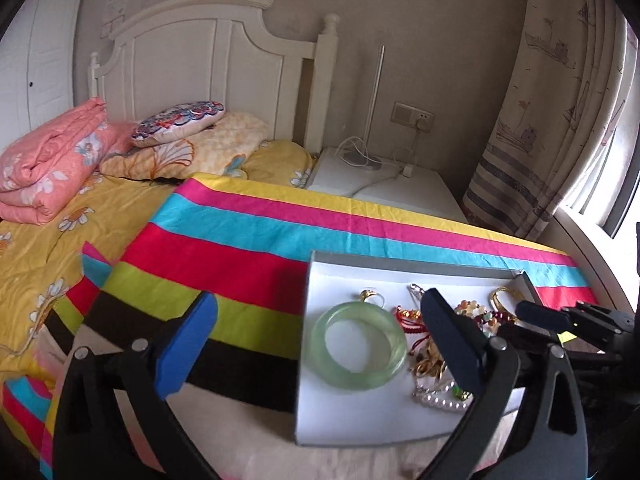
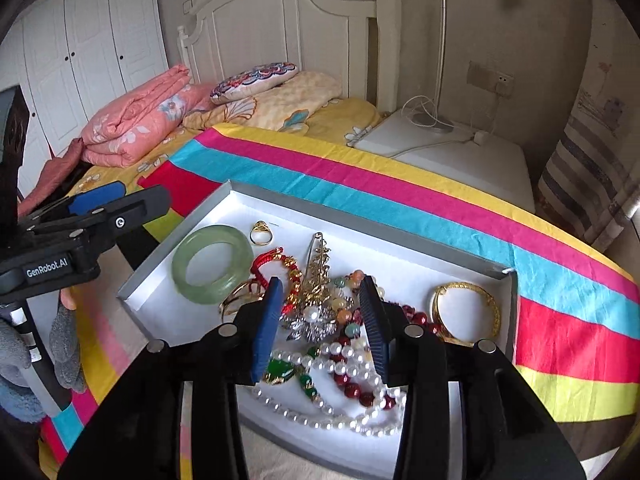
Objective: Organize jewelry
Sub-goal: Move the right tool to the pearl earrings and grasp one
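Note:
A white tray (image 2: 400, 248) with a grey rim lies on the striped cloth. In it are a green jade bangle (image 2: 212, 264), a gold ring (image 2: 262, 234), a red cord bracelet (image 2: 272, 264), a gold bangle (image 2: 466, 312), a silver pearl brooch (image 2: 312, 320) and a pearl necklace (image 2: 340, 420), mostly tangled in one pile. My right gripper (image 2: 320, 328) hangs open just above the pile, around the brooch, holding nothing. My left gripper (image 1: 320, 344) is wide open over the tray's left part, with the jade bangle (image 1: 358, 346) between its fingers in view.
The striped cloth (image 1: 240, 248) covers the near end of a bed with a yellow sheet (image 1: 60, 232). A folded pink quilt (image 1: 52, 160) and pillows lie by the headboard. A white nightstand (image 2: 460, 152) with a lamp and cables stands behind, a curtain (image 1: 560, 120) at right. A gloved hand (image 2: 60, 344) holds the left gripper.

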Motion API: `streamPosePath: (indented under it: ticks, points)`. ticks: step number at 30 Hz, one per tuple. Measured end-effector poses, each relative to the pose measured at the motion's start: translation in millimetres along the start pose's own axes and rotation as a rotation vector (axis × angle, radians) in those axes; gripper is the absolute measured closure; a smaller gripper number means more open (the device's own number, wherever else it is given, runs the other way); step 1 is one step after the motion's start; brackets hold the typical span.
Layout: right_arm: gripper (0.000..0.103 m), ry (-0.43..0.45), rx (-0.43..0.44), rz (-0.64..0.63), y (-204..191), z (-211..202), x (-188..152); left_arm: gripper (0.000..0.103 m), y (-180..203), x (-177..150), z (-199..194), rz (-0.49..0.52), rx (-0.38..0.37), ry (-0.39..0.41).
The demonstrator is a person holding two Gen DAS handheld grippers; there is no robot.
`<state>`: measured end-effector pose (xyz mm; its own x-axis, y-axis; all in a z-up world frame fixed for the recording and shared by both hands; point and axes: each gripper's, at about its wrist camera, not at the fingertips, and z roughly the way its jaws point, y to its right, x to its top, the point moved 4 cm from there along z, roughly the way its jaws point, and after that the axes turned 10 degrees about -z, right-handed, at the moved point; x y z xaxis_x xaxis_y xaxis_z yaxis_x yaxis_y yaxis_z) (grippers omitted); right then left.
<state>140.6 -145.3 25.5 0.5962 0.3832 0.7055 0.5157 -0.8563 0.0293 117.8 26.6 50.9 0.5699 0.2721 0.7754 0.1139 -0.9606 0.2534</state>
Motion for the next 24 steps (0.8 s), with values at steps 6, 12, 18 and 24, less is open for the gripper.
streamPosePath:
  ticks: [6,12,18,24]
  points:
    - [0.062,0.028,0.063,0.026,-17.8,-38.3,-49.1,0.002,-15.5,-42.5,-32.7,0.017,0.044,-0.059]
    - [0.062,-0.008,0.135,0.048,-43.7,-44.7,-86.5,0.002,-40.9,-84.2,-41.8,-0.07,0.013,-0.186]
    - [0.062,-0.054,0.181,-0.054,-87.4,-37.4,-91.7,0.002,-55.1,-93.8,-43.2,-0.145,-0.045,-0.19]
    - [0.062,-0.08,0.183,-0.106,-110.3,-21.5,-85.5,0.002,-57.3,-92.9,-40.1,-0.174,-0.061,-0.197]
